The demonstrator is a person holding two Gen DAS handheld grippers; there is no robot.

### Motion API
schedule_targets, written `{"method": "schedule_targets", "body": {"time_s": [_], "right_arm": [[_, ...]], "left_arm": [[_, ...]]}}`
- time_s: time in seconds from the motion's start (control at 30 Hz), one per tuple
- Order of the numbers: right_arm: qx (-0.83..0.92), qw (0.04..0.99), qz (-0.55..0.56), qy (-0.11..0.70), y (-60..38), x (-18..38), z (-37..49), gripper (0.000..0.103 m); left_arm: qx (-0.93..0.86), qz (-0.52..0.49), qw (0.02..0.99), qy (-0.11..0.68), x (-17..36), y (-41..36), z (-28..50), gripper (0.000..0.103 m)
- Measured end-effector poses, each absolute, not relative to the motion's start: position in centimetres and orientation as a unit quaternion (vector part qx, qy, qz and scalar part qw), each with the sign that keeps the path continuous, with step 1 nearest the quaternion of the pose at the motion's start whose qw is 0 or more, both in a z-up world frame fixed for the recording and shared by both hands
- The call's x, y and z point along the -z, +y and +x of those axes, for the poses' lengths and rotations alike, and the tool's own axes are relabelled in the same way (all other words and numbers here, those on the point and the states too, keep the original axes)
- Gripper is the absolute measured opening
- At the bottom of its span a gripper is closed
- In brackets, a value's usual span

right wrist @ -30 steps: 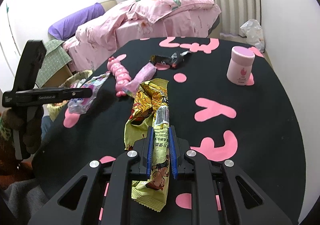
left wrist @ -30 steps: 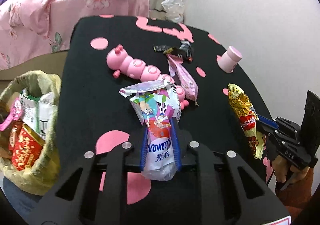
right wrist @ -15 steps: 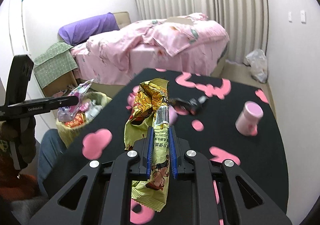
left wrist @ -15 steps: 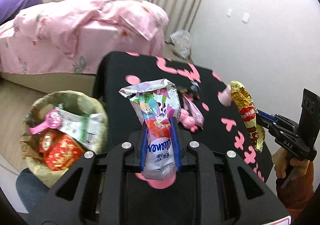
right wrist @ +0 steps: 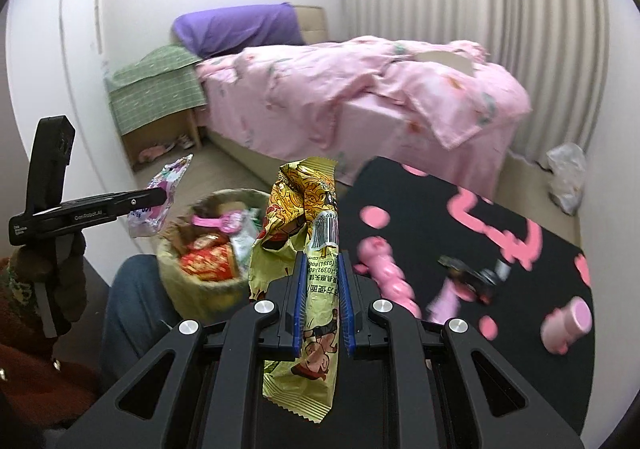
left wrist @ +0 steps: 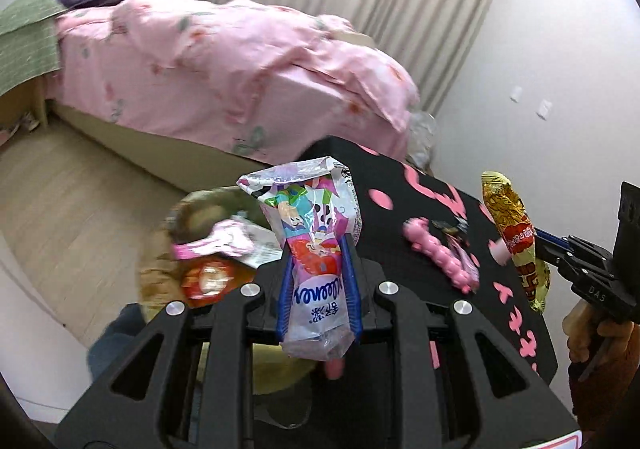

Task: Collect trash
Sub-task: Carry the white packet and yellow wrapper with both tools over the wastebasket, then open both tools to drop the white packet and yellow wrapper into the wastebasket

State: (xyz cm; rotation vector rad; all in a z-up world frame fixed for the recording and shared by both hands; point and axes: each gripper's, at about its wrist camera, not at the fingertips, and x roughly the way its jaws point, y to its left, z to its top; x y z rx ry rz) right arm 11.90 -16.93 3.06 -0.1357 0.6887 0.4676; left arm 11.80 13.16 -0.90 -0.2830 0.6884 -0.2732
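My left gripper (left wrist: 318, 281) is shut on a colourful cartoon snack wrapper (left wrist: 308, 217), held up in the air. Behind and to its left stands a woven trash basket (left wrist: 160, 249) on the floor, full of wrappers. My right gripper (right wrist: 323, 297) is shut on a yellow noodle wrapper (right wrist: 304, 217); the same wrapper (left wrist: 516, 237) shows at the right of the left wrist view. The basket (right wrist: 208, 293) sits left of the black table (right wrist: 500, 233). The left gripper (right wrist: 162, 195) with its wrapper hovers up and left of the basket in the right wrist view.
On the black table with pink shapes lie a pink caterpillar toy (right wrist: 384, 269), a dark wrapper (right wrist: 468, 273), a pink wrapper (right wrist: 444, 297) and a pink cup (right wrist: 568, 323). A pink bed (right wrist: 360, 97) stands behind. A person's leg (right wrist: 128, 305) is beside the basket.
Both grippers have lifted and swung left from over the table toward the basket, each keeping its wrapper. The basket has come closer to the middle of both views.
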Motion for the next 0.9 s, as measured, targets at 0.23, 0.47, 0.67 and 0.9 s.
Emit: {"method": "schedule_targets", "body": {"time_s": [0.23, 0.47, 0.67, 0.9], "right_arm": [[-0.277, 0.89, -0.094, 0.35, -11.0, -2.4, 14.5, 0.016], [-0.318, 0.856, -0.076, 0.401, -7.1, 1.4, 19.2, 0.016], [-0.329, 0.834, -0.07, 0.437, -3.3, 6.3, 25.5, 0.016], [-0.343, 0.771, -0.121, 0.523, 0.5, 12.5, 30.0, 0.016]], "left_arm": [[0.1, -0.155, 0.92, 0.345, 2.4, 17.3, 11.7, 0.02], [0.109, -0.149, 0.908, 0.375, 5.9, 16.7, 13.7, 0.02], [0.116, -0.124, 0.895, 0.412, 9.7, 15.2, 18.5, 0.02], [0.099, -0.099, 0.873, 0.466, 12.9, 15.1, 21.0, 0.02]]}}
